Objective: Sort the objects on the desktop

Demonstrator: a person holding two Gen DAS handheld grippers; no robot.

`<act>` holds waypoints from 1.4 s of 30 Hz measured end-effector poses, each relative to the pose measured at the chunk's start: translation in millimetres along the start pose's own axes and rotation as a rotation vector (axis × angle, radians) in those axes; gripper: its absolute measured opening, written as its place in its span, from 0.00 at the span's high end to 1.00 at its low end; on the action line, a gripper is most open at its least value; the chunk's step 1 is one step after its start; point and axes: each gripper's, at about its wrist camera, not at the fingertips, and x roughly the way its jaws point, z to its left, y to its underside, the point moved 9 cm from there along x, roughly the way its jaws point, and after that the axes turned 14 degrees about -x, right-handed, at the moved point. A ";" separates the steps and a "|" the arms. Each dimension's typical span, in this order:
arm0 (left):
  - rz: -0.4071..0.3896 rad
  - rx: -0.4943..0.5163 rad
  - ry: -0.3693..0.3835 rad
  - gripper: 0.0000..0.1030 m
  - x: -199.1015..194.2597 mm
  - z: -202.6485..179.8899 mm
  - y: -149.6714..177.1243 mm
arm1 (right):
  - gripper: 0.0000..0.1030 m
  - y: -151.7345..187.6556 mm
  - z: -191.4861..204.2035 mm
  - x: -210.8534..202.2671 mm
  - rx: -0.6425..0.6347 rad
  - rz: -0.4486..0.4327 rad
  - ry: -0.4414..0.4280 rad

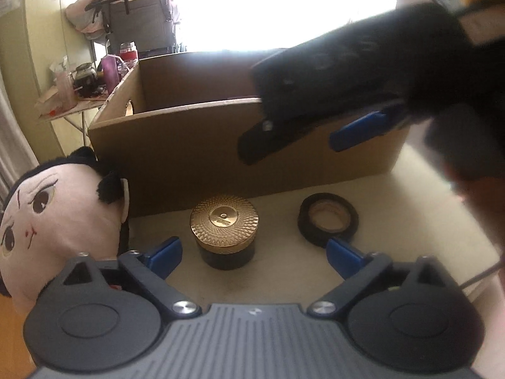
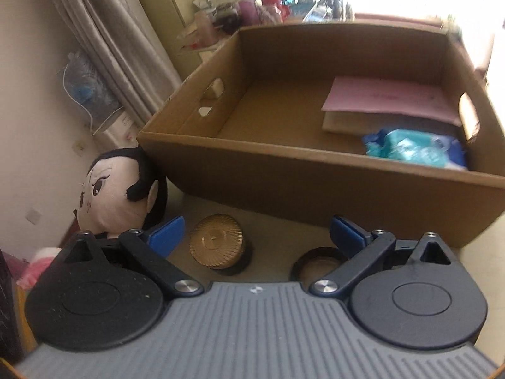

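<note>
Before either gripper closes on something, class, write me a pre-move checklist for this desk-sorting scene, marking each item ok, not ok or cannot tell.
1. Left gripper jaws open and empty: ok.
2. Right gripper jaws open and empty: ok.
3. Gold-lidded jar upright on the desk, lined up between the left fingers: ok.
4. Black tape roll lying flat and free of the jar: ok.
5. Cardboard box has bare floor for more items beside the pink book and blue wipes pack: ok.
6. Plush doll clear of the box wall: cannot tell; they look very close.
</note>
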 end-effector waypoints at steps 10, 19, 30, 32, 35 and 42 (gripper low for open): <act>0.062 0.048 -0.052 0.15 18.7 3.8 -4.1 | 0.38 -1.2 19.4 42.4 0.019 0.114 -0.165; 0.145 0.018 0.005 0.14 35.3 2.9 -2.9 | 0.45 1.3 22.4 66.4 0.082 0.190 -0.275; 0.161 0.015 0.057 0.14 25.1 -3.6 4.4 | 0.45 14.2 21.8 55.7 0.081 0.221 -0.278; 0.159 0.034 0.063 0.14 20.3 -9.4 8.7 | 0.45 19.3 21.8 50.7 0.082 0.225 -0.271; 0.162 0.060 0.079 0.14 12.2 -20.0 17.4 | 0.44 28.4 20.5 42.4 0.087 0.229 -0.259; 0.194 0.072 0.152 0.14 -6.0 -44.5 43.5 | 0.44 56.5 12.7 14.5 0.106 0.233 -0.220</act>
